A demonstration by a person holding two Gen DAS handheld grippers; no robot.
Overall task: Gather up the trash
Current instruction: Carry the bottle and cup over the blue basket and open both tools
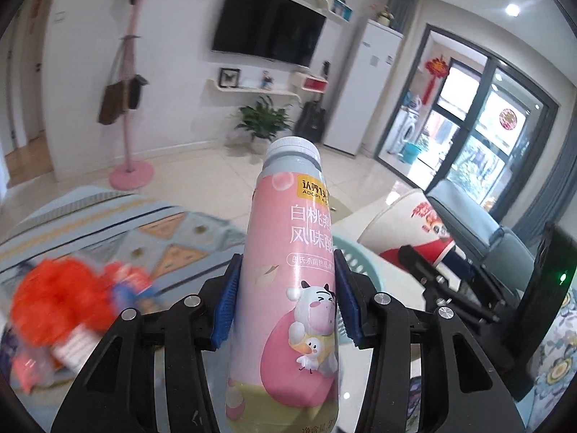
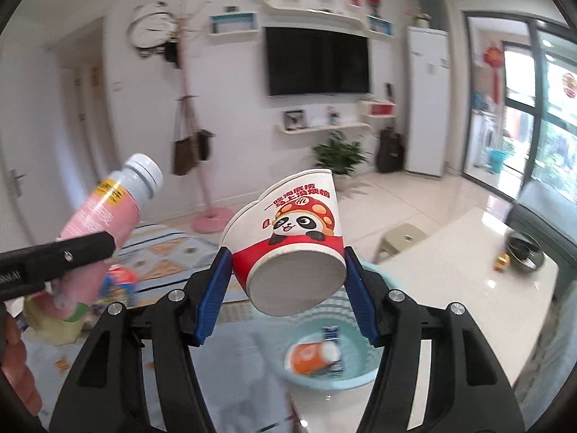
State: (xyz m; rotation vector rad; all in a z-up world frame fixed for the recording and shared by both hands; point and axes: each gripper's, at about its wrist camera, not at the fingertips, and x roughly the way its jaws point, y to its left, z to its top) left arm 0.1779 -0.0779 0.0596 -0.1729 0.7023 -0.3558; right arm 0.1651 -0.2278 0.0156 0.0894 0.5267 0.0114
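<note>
Left wrist: left tool (image 1: pixel 285 303) grasping bottle (image 1: pixel 288 270) | right tool (image 2: pixel 288 292) clamping paper cup (image 2: pixel 292 238)

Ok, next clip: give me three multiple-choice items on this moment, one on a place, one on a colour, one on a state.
1. Where does the orange cup lie?
A. in the light blue basin
B. on the beige stool
C. on the sofa

2. What colour is the label of the bottle in the left tool?
A. green
B. mostly pink
C. black

3. How is the panda paper cup held by the right tool?
A. upright, mouth up
B. crushed flat
C. tipped, its base toward the camera

Answers: 1 A, the right wrist view shows it inside the basin beside a small wrapper. 2 B, pink with a cartoon cow. 3 C, the round grey base faces the lens between the blue pads.
</note>
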